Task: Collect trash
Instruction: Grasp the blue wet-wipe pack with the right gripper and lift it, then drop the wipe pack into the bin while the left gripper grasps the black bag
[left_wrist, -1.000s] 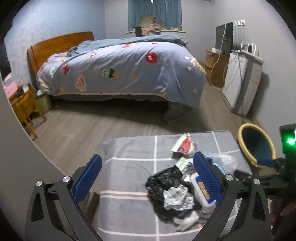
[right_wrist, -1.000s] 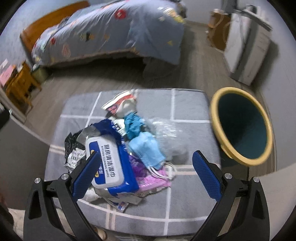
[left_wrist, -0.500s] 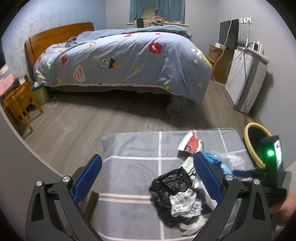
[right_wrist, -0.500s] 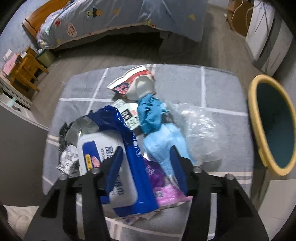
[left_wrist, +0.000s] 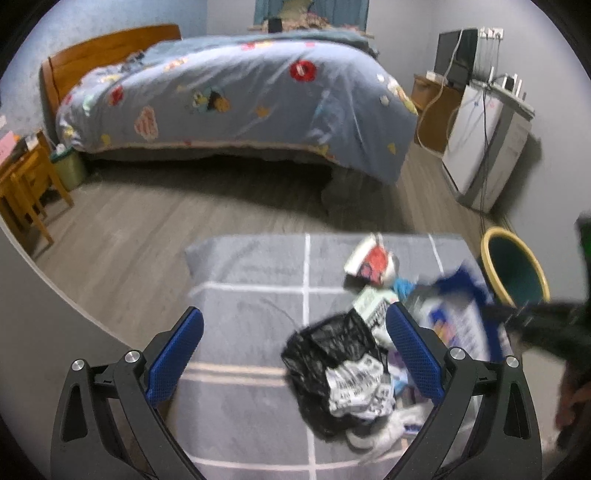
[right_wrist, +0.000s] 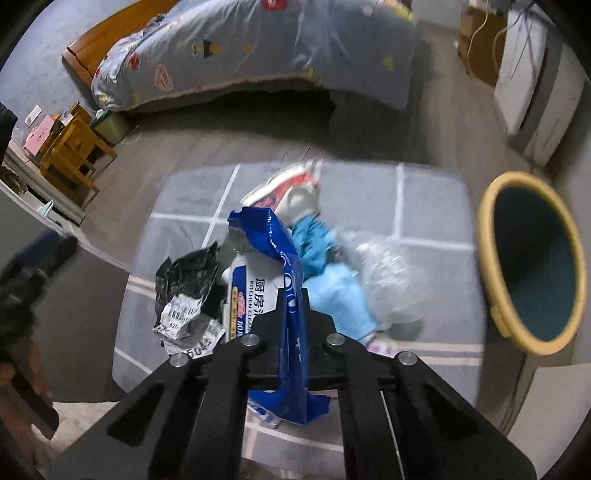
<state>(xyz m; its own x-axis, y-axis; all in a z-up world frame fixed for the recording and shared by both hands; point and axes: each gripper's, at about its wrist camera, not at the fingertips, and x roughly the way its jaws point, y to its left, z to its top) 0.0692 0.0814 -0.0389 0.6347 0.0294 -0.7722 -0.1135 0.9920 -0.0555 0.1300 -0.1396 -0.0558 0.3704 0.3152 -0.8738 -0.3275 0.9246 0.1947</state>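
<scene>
Right hand-held gripper (right_wrist: 291, 314) clamps the blue wipes pack (right_wrist: 284, 280), bin (right_wrist: 532, 262) off to its right; left hand-held gripper (left_wrist: 295, 347) gapes wide over the black bag (left_wrist: 332, 354)

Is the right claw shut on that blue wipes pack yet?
Shut on it: the right claw has its fingers pressed together on the blue wipes pack, whose wrapper stands up between them.

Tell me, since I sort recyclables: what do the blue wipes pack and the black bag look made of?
Blue wipes pack: likely glossy plastic film; it creases and shines with printed lettering. Black bag: thin crinkled plastic, probably, given its sharp wrinkles and sheen.
</scene>
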